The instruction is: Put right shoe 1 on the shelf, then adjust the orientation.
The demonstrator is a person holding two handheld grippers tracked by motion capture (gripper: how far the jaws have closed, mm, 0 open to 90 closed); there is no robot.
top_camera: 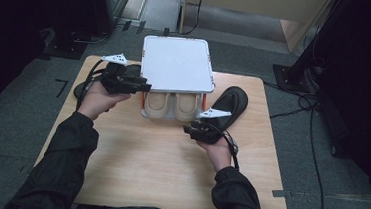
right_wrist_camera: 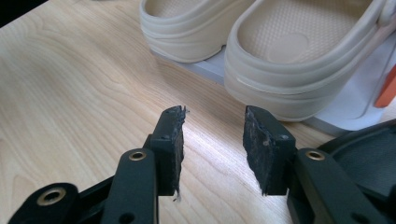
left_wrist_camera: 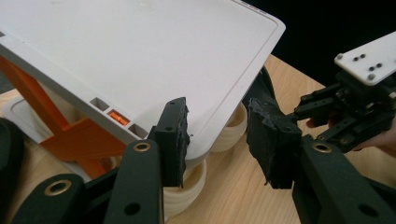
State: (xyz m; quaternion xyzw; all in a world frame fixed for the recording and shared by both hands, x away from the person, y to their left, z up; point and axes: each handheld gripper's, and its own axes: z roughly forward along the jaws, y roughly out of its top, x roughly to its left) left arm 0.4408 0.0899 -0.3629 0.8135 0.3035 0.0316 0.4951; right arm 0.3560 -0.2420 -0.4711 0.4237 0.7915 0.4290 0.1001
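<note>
A white two-level rack (top_camera: 177, 64) with orange posts (left_wrist_camera: 70, 135) stands at the table's far middle. On its lower shelf (right_wrist_camera: 345, 112) sits a pair of beige clogs (top_camera: 173, 106), heels toward me. My left gripper (top_camera: 144, 87) is at the front left corner of the top shelf (left_wrist_camera: 140, 60). Its jaws stand open around that corner, and the pads (left_wrist_camera: 173, 135) do not press on it. My right gripper (top_camera: 187, 130) hovers low over the wood just in front of the right clog (right_wrist_camera: 303, 51), open and holding nothing. The right gripper (left_wrist_camera: 322, 116) also appears beyond the left one's jaws.
A black shoe (top_camera: 231, 105) lies to the right of the rack, close behind my right hand. Another dark object (top_camera: 80, 90) lies under my left wrist at the table's left edge. The near half of the wooden table (top_camera: 158, 167) is bare.
</note>
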